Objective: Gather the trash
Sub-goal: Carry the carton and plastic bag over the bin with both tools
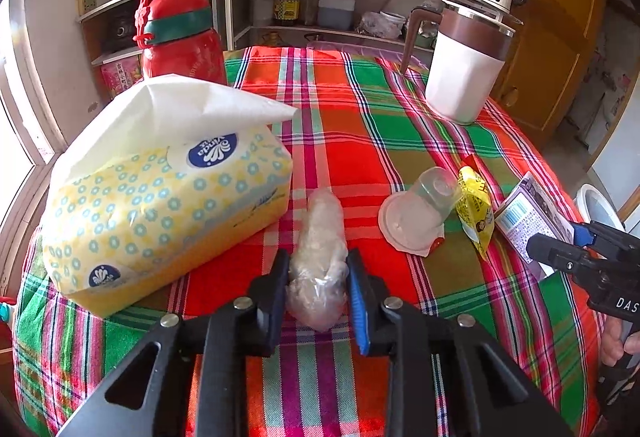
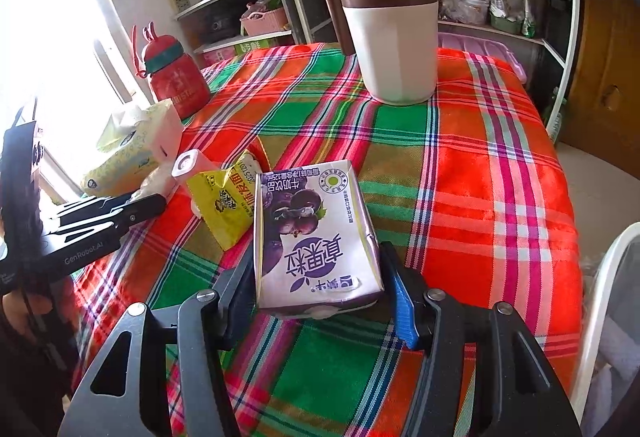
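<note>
Clear cup [image 1: 416,215] only in L view, apparently.

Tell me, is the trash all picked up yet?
Not yet. Nothing looks binned so far. The left gripper is squeezing the crumpled plastic wrap, and the right gripper sits around the purple milk carton. The plastic cup and yellow snack bag still wait on the table.
</note>
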Demonstrator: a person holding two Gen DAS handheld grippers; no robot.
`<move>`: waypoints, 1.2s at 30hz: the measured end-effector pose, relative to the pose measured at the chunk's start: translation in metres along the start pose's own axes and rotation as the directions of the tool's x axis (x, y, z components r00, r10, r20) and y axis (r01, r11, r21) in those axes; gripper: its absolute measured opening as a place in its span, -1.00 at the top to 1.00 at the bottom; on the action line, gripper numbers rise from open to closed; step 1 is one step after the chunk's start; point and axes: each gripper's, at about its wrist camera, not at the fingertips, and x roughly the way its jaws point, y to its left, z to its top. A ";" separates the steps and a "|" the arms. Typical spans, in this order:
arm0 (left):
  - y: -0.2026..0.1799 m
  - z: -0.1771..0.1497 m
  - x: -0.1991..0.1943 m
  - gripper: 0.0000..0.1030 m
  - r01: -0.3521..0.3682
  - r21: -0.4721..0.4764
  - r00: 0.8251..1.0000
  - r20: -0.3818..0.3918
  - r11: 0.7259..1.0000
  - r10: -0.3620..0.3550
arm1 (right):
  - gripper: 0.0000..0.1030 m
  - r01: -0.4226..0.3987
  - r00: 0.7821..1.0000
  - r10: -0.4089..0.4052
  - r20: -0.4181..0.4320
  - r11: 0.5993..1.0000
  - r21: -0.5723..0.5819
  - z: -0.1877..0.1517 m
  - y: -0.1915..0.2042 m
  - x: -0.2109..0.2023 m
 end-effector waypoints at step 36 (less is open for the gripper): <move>-0.105 -0.017 -0.090 0.44 0.127 0.147 0.980 0.133 0.981 -0.147 | -0.12 0.029 0.986 -0.054 0.159 0.987 0.157 -0.040 -0.039 -0.100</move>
